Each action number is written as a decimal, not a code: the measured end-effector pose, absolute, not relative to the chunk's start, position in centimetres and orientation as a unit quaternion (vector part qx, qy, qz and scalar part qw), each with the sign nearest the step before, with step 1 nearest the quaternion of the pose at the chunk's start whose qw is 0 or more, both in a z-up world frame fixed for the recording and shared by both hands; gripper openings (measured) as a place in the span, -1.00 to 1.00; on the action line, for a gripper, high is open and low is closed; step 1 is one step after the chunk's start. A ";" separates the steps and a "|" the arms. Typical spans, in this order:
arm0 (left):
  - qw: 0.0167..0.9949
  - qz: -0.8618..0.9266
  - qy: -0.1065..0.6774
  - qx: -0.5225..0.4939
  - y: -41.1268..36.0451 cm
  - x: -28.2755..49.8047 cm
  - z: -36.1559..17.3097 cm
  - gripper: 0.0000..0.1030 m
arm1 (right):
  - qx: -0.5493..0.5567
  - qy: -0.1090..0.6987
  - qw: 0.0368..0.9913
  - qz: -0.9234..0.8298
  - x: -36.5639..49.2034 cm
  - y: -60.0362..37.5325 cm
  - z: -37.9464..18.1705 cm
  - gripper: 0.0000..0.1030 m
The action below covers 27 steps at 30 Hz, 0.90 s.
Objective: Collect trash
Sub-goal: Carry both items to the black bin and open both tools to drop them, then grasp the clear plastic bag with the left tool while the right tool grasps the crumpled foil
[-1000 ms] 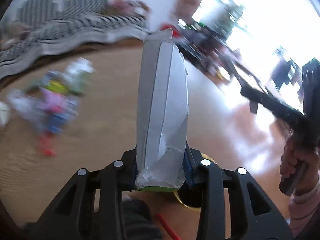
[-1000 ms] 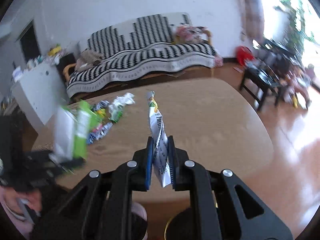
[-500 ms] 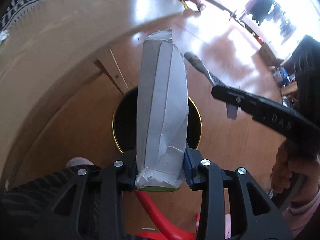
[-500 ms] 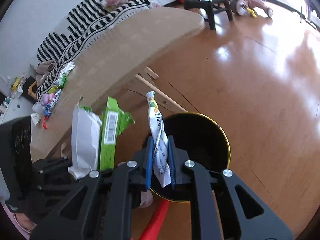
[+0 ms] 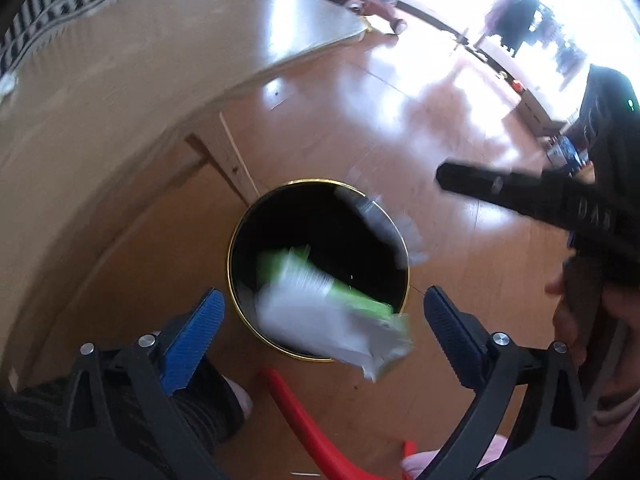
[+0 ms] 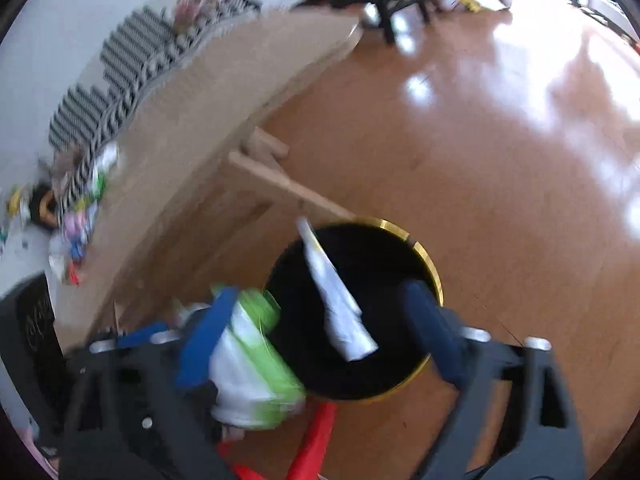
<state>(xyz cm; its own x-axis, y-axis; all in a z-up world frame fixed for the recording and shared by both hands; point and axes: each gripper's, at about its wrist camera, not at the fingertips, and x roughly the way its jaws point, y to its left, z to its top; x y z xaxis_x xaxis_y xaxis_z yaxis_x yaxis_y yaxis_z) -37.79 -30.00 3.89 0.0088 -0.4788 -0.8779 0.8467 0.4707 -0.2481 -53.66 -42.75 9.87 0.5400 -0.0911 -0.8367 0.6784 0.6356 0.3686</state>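
A black bin with a gold rim (image 5: 230, 264) (image 6: 434, 280) stands on the wooden floor below both grippers. My left gripper (image 5: 320, 320) hangs over its near rim with its jaws opening. The white and green packet (image 5: 332, 312) (image 6: 252, 360) falls free between them, blurred. My right gripper (image 6: 320, 332) is over the bin too, jaws also opening. A thin white wrapper (image 6: 336, 300) drops loose between its pads. In the left wrist view that wrapper (image 5: 384, 224) is a pale blur at the bin's far rim, under a black finger (image 5: 480, 182) of the right gripper.
The wooden table (image 5: 120, 100) (image 6: 200, 128) overhangs the bin on the left, one leg (image 5: 224, 160) beside it. More coloured wrappers (image 6: 76, 232) lie at its far end. A red plastic piece (image 5: 304, 420) and a person's socked foot (image 5: 236, 396) are near the bin.
Both grippers came down from the table to the bin while shut on their trash. Both have since sprung open, and the packet and the wrapper are falling toward the bin.
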 end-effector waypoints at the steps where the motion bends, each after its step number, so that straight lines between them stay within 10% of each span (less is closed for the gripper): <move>1: 0.690 -0.484 0.507 0.180 -29.6 -37.6 4.4 0.89 | 0.356 0.411 0.802 -0.247 -54.0 -43.1 10.1 0.79; 13: 0.846 -0.318 0.423 0.063 -12.7 -25.1 14.5 0.89 | 0.266 0.388 0.854 -0.222 -45.1 -36.9 12.2 0.88; 21: 0.895 -0.084 0.437 -0.040 7.8 -13.7 13.6 0.89 | 0.189 0.433 0.870 -0.141 -26.9 -27.1 14.4 0.88; 27: 0.894 -0.089 0.434 -0.058 8.9 -9.6 12.6 0.89 | 0.143 0.447 0.880 -0.072 -14.9 -17.9 13.8 0.88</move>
